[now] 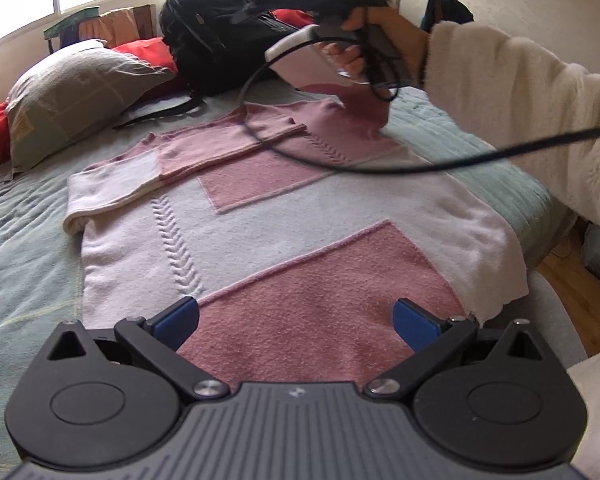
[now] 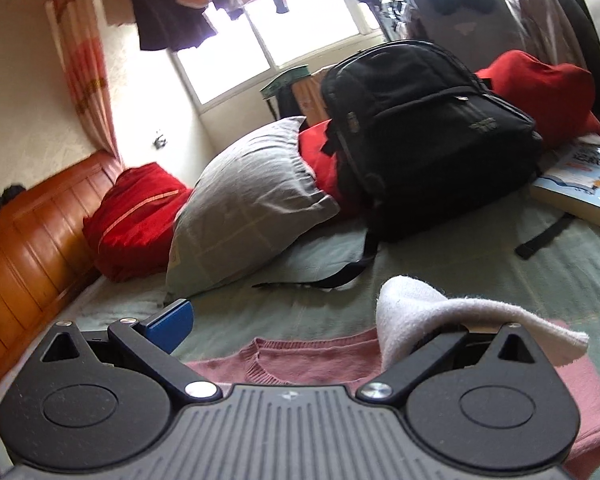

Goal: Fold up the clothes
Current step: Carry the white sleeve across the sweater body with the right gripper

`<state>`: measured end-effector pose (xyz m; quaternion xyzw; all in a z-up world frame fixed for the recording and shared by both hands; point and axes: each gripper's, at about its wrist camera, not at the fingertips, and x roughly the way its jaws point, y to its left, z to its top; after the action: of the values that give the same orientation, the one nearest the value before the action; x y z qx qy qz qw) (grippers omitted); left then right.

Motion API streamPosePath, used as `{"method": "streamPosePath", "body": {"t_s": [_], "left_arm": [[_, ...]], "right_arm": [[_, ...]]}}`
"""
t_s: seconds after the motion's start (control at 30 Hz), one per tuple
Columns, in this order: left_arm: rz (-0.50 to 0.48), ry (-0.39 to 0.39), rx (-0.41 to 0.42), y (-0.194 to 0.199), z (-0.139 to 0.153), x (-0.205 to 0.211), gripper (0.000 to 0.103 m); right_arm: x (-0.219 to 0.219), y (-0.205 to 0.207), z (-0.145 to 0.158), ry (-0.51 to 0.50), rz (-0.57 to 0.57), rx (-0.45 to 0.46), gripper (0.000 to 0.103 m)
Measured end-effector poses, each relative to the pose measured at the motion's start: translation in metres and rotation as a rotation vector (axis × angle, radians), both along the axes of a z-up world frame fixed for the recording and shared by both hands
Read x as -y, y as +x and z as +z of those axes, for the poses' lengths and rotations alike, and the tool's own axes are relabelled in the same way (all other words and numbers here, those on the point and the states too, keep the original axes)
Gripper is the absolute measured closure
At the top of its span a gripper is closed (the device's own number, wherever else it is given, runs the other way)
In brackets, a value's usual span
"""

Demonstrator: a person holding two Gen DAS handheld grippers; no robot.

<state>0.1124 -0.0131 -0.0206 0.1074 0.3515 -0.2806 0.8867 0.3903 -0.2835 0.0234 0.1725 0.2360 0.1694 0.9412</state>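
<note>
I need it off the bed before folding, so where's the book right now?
In the right wrist view, the book lies at the far right on the green bedspread, beside the black backpack.

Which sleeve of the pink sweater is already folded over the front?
The sleeve on the pillow side lies flat across the sweater. The other sleeve hangs lifted below the right tool, not yet laid down.

A sweater point(image 1: 260, 248) lies flat on the bed point(image 1: 28, 232), its hem near and its neck far, with its left sleeve point(image 1: 204, 148) folded across the chest. At the far left a pillow point(image 1: 72, 96) leans on cushions point(image 1: 144, 50). A backpack point(image 1: 216, 36) stands just right of the pillow, behind the sweater. A book point(image 2: 580, 188) lies on the bed to the right of the backpack.
</note>
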Motion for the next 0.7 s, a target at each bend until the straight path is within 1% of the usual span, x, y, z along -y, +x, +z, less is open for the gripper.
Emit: {"method": "streamPosePath", "body": {"t_s": [0.3, 0.5, 0.63, 0.7], "left_arm": [[-0.006, 0.032, -0.026, 0.003, -0.004, 0.009, 0.001], [-0.012, 0.046, -0.037, 0.005, -0.006, 0.014, 0.001], [-0.009, 0.051, -0.042, 0.005, -0.007, 0.016, 0.001], [-0.008, 0.052, -0.044, 0.005, -0.007, 0.016, 0.001]], "right_arm": [[-0.043, 0.009, -0.022, -0.065, 0.049, -0.006, 0.000], [-0.056, 0.016, -0.034, -0.070, 0.060, -0.015, 0.000], [-0.061, 0.021, -0.042, -0.037, 0.060, -0.036, 0.000], [-0.066, 0.023, -0.046, -0.038, 0.068, -0.043, 0.000]]}}
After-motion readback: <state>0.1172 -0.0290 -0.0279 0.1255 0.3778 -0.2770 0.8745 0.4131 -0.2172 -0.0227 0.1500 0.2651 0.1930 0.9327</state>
